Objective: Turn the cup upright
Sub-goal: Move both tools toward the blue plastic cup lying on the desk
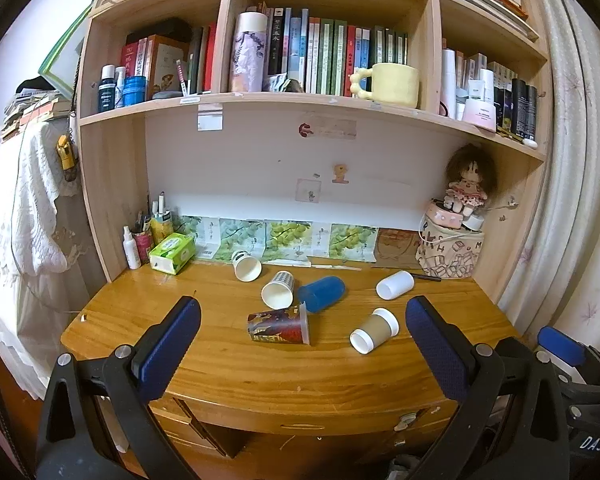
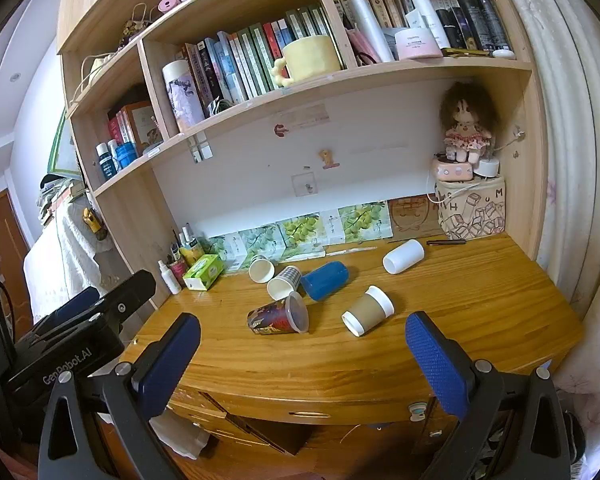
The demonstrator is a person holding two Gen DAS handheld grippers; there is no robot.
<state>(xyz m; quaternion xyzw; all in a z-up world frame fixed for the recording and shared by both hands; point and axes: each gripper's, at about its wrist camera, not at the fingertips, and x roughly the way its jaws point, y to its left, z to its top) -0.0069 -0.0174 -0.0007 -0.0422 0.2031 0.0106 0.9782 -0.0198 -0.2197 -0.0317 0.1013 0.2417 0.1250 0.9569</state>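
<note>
Both grippers hang spread wide before the desk's (image 1: 228, 364) front edge, the left gripper (image 1: 302, 338) and the right gripper (image 2: 302, 354) each holding nothing. Six cups lie on their sides across the desktop: a red patterned cup (image 1: 279, 325) nearest, a brown-sleeved cup (image 1: 374, 329) beside it, then a blue cup (image 1: 321, 293), a checked paper cup (image 1: 278, 289), a white paper cup (image 1: 247, 265) and a plain white cup (image 1: 395, 285) farther back
</note>
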